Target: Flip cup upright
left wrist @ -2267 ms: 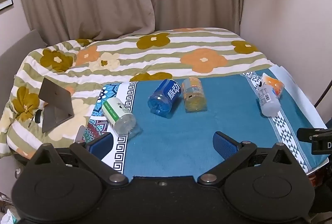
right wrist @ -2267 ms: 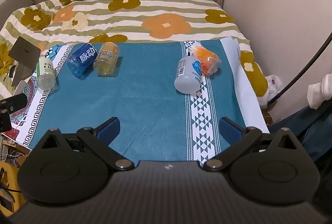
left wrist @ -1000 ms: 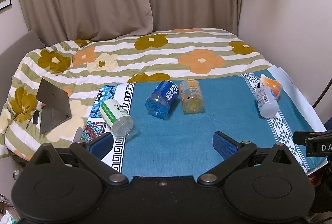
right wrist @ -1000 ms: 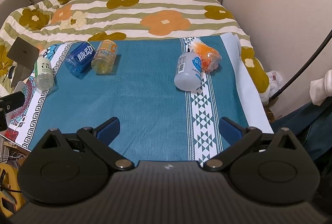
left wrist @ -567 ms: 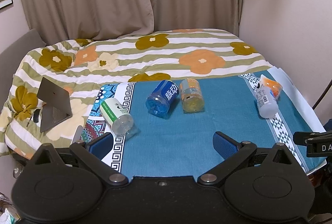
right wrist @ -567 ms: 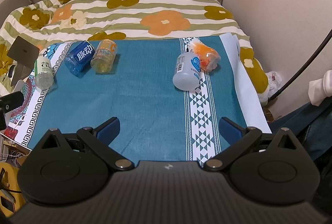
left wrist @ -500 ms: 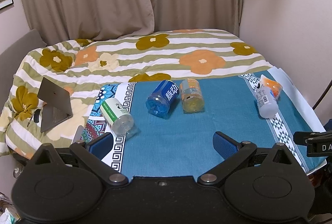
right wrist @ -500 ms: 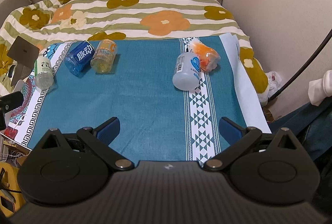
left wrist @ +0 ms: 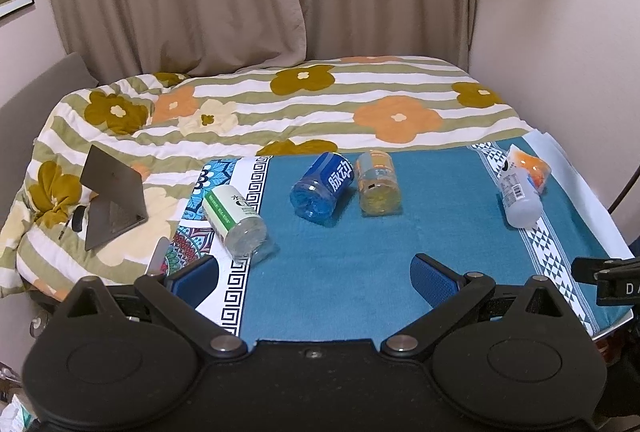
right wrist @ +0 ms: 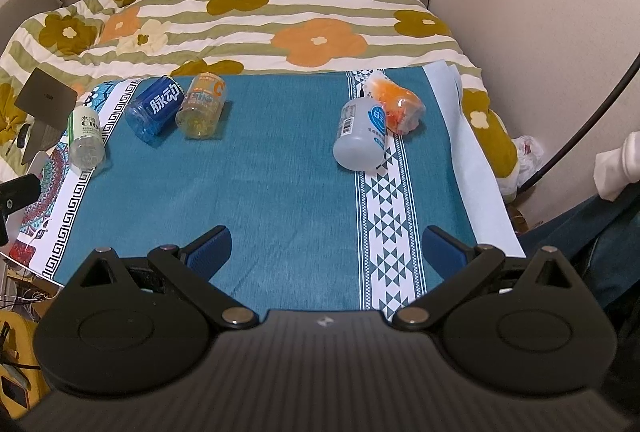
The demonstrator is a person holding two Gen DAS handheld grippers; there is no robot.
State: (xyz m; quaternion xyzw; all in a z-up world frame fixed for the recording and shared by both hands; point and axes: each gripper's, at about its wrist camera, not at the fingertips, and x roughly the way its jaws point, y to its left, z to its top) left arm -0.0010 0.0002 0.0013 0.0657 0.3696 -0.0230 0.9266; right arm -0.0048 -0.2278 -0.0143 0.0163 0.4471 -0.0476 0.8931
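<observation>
A: Start near — how do the tongs stand?

B: The left tongs (left wrist: 314,278) fill the bottom of the left view, blue pads spread wide with nothing between them; the right tongs (right wrist: 326,246) at the bottom of the right view are the same, gaping and empty; both hang short of every cup, so I'd judge this the approach, no grasp begun.

A: And the cups?

B: All five lie on their sides on the teal cloth (right wrist: 260,192) over the surface — none upright yet. Nearest in the left view, lower left of centre, is the green-label cup (left wrist: 234,220), its mouth turned toward the camera; the wide spread of the tongs would suit its round body.

A: Further back?

B: At centre the blue cup (left wrist: 324,186) and the yellow cup (left wrist: 378,182) lie side by side, seemingly touching; in the right view, right of centre, the white cup (right wrist: 362,134) rests against the orange cup (right wrist: 394,106), which probably stops either rolling; behind everything, the floral quilt (right wrist: 280,16) on the bed.
</observation>
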